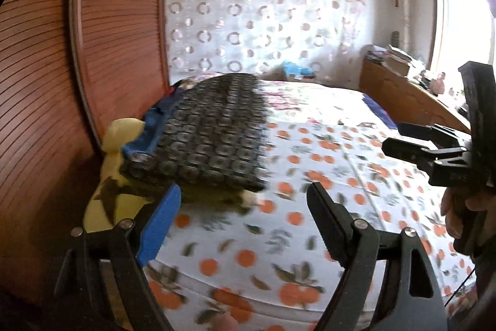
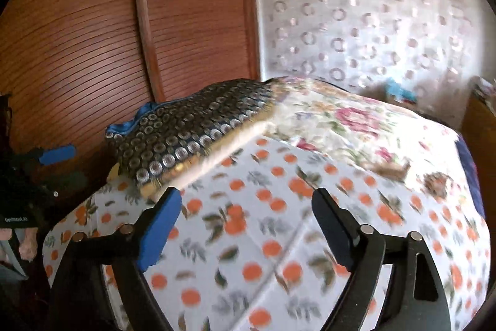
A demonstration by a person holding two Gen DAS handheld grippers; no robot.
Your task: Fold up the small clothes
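Standing by the bed, I am looking at two grippers hanging over the orange-print sheet (image 1: 310, 163) with nothing in either one. On the left, the left gripper (image 1: 245, 200) is spread wide, its blue pad (image 1: 161, 225) and black finger (image 1: 325, 225) well apart, only sheet showing between them. It is pointing down toward the folded dark cloth with the ring pattern (image 1: 210, 129), which is lying at the left side of the bed, near the wooden slatted door (image 1: 117, 20), on top of something yellow (image 1: 124, 132) and with a blue edge (image 1: 152, 126) poking out beside it.

If that dark cloth is the piece just finished, my judgement is that the step in hand is getting clear of it and reaching for the next small garment. Doing that well means keeping both sets of fingers wide and lifted, so no pad is snagging the folded edge and dragging it open, and keeping the two grippers apart as they are swinging across.

The cloth itself is looking flat and squared, a thick tidy pad with its near corner just beyond the blue pad; from the right-hand camera a tan layer (image 2: 217, 154) is showing under its near edge.

Further right, the right gripper (image 2: 248, 200) is also standing wide and empty over the oranges, with a flowered quilt (image 2: 356, 120) beyond. I am seeing no unfolded garment clearly; a small blue thing (image 1: 294, 70) by the curtain is too blurred to name.
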